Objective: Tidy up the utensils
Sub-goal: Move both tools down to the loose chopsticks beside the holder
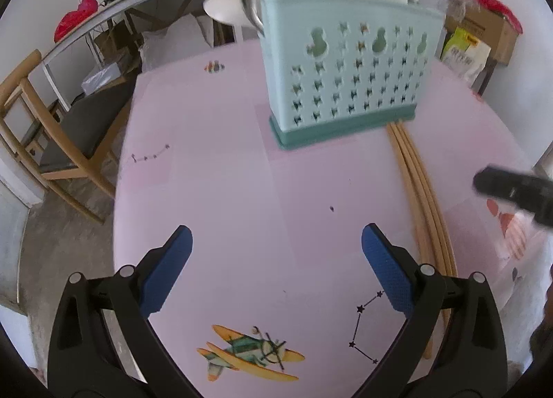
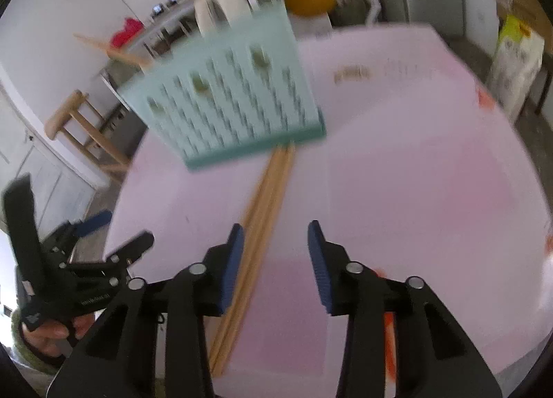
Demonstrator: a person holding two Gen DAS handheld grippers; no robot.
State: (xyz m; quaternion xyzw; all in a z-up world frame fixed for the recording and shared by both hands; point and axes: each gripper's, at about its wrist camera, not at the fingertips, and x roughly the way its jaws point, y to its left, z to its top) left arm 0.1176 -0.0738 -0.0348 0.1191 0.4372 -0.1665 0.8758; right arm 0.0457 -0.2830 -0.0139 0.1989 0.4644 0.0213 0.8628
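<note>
A mint-green perforated utensil holder (image 1: pixel 349 76) stands on the pink table (image 1: pixel 224 190), with white spoons (image 1: pixel 224 7) and wooden sticks poking out of its top. Wooden chopsticks (image 1: pixel 425 197) lie on the table from the holder's base toward me. My left gripper (image 1: pixel 276 246) is open and empty above the table, left of the chopsticks. In the right wrist view the holder (image 2: pixel 224 94) is blurred, and the chopsticks (image 2: pixel 266 197) run under the left finger of my right gripper (image 2: pixel 276 242), which is open and empty. The left gripper (image 2: pixel 86 253) shows at the far left.
A wooden chair (image 1: pixel 58 142) stands at the table's left side. A grey desk (image 1: pixel 138 0) with a red bag is behind it. A cardboard box (image 1: pixel 484 28) and a yellow-white bag (image 1: pixel 463 52) sit at the back right. The table edge curves at the left.
</note>
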